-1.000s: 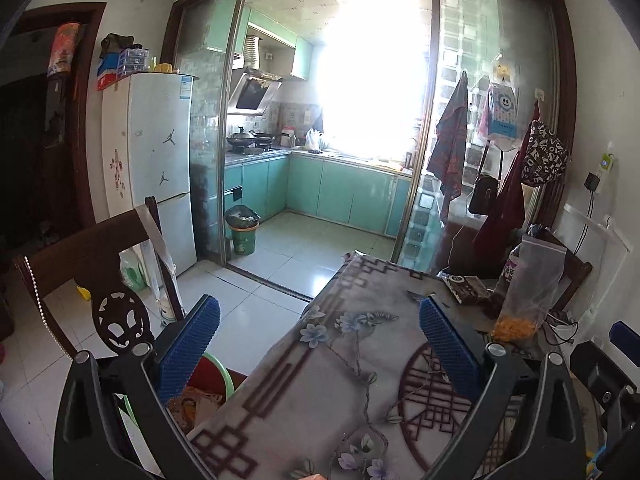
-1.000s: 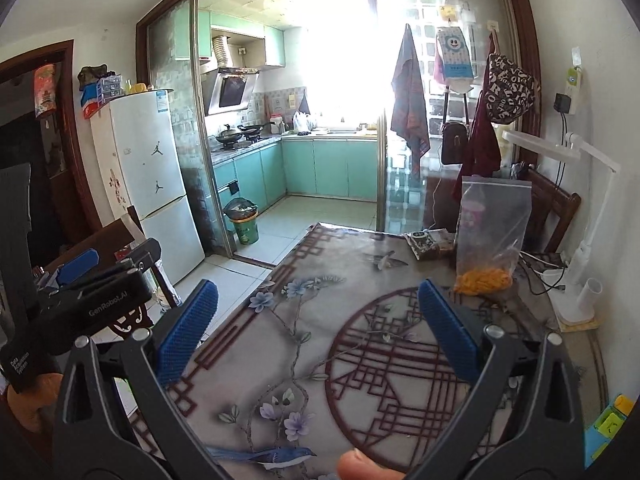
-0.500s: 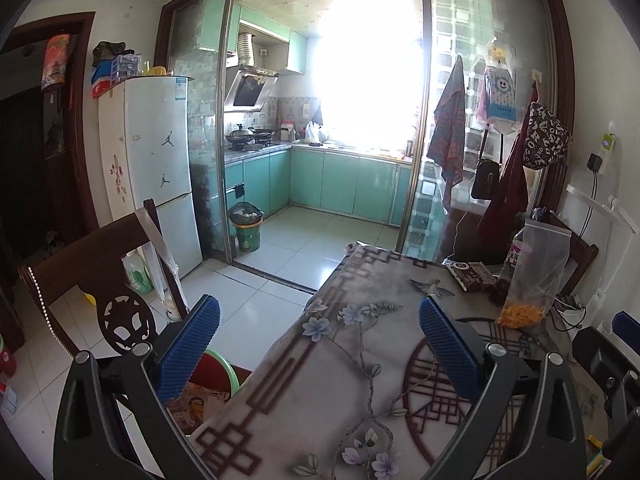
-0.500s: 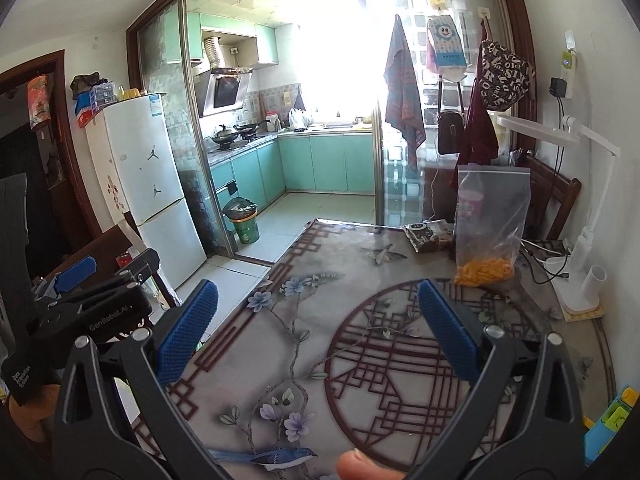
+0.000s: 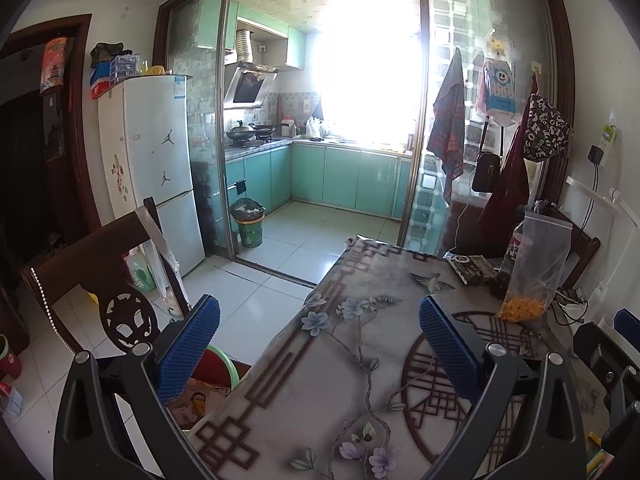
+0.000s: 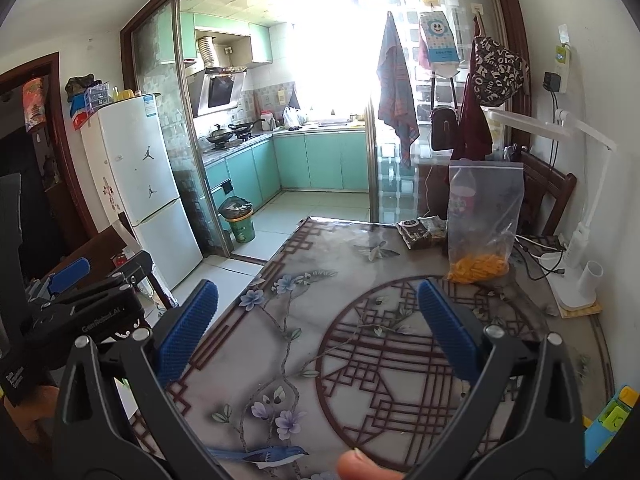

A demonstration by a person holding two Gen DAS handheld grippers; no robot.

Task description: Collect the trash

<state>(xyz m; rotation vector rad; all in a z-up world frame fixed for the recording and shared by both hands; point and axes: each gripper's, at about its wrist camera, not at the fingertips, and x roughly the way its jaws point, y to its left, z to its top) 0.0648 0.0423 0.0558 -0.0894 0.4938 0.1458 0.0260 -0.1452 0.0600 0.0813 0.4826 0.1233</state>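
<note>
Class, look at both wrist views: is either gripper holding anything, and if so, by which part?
Nothing is held. The left gripper and right gripper are both open, with only the table showing between their blue pads.

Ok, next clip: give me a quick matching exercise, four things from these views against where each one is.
Things:
1. clear zip bag
2. green bin
3. white lamp
4. dark wrapper

Places:
A. kitchen floor
B. table's far right edge, by the wall
C. flat on the table, left of the bag
D. upright on the table, orange bits inside

Pairs: 1-D, 2-A, 3-B, 4-C
</note>
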